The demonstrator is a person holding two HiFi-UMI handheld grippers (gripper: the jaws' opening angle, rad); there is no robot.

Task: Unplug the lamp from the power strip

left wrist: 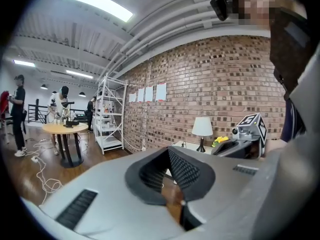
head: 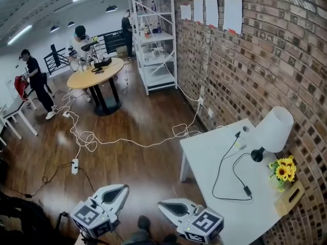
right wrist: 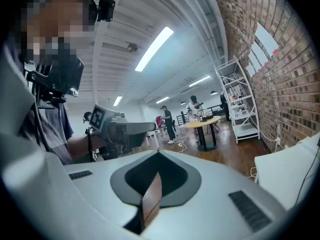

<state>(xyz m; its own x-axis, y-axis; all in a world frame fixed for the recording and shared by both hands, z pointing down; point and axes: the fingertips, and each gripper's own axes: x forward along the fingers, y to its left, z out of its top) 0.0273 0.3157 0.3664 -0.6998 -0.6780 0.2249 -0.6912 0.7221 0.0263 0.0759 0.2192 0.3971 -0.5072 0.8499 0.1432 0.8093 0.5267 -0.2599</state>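
Jaws are seen shut and empty on left gripper (head: 124,188) and right gripper (head: 161,204), the lamp (head: 273,131) set rightward, probably nearer the latter.

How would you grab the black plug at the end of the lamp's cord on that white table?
Probably take the plug by its stubby black body, not the thin cord, pinching its sides from above. It sits near the white table's far edge, beside the lamp, with nothing over it.

lamp (head: 273,129): white shade, black base | table (head: 214,152): white | wall (head: 265,60): red-brown brick | flowers (head: 284,169): yellow
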